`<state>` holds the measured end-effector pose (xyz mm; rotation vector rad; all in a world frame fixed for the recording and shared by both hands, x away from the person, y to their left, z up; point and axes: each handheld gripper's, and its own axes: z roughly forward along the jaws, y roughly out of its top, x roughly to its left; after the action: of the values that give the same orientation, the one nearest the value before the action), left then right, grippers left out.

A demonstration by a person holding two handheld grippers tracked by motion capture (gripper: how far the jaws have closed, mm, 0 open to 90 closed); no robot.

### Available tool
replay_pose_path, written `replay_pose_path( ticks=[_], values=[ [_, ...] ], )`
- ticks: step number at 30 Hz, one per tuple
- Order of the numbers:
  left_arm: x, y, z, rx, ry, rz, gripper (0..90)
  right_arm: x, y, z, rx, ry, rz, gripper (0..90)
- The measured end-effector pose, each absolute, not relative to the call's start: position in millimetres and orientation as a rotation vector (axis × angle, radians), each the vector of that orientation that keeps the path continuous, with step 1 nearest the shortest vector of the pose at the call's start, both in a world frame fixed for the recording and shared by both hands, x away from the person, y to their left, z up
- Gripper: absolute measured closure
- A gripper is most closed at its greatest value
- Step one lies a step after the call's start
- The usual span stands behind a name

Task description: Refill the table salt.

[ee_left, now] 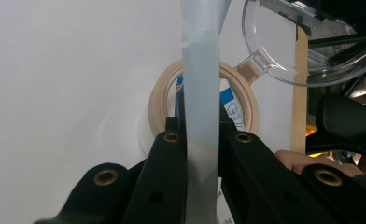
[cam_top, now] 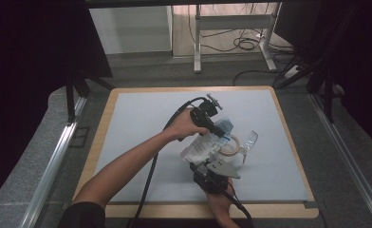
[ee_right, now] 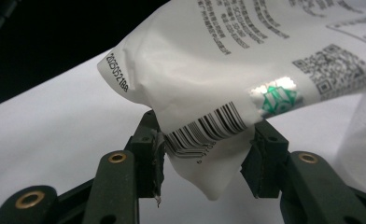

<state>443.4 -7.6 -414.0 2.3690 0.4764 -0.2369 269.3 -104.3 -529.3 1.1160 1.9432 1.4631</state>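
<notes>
We judge the pouch (cam_top: 200, 146), held above the counter (cam_top: 141, 118), light, limp and slippery: left tongs (ee_left: 200, 128) clench its top seal, right tongs (ee_right: 204, 140) pinch its barcoded corner.

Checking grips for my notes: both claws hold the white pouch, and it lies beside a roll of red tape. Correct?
Not quite: the tape roll is beige, not red, as the left gripper view shows. Both the left claw and right claw do hold the pouch.

Overhead view; 2 close claw views
</notes>
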Motion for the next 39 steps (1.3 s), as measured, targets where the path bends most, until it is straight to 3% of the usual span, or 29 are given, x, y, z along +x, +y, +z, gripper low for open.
replay_pose_path(
  ticks=[39],
  values=[
    [436,19,-407,2.286,0.483,-0.239,89.4,275,-127,-538,1.165,2.076,1.262,43.0]
  ],
)
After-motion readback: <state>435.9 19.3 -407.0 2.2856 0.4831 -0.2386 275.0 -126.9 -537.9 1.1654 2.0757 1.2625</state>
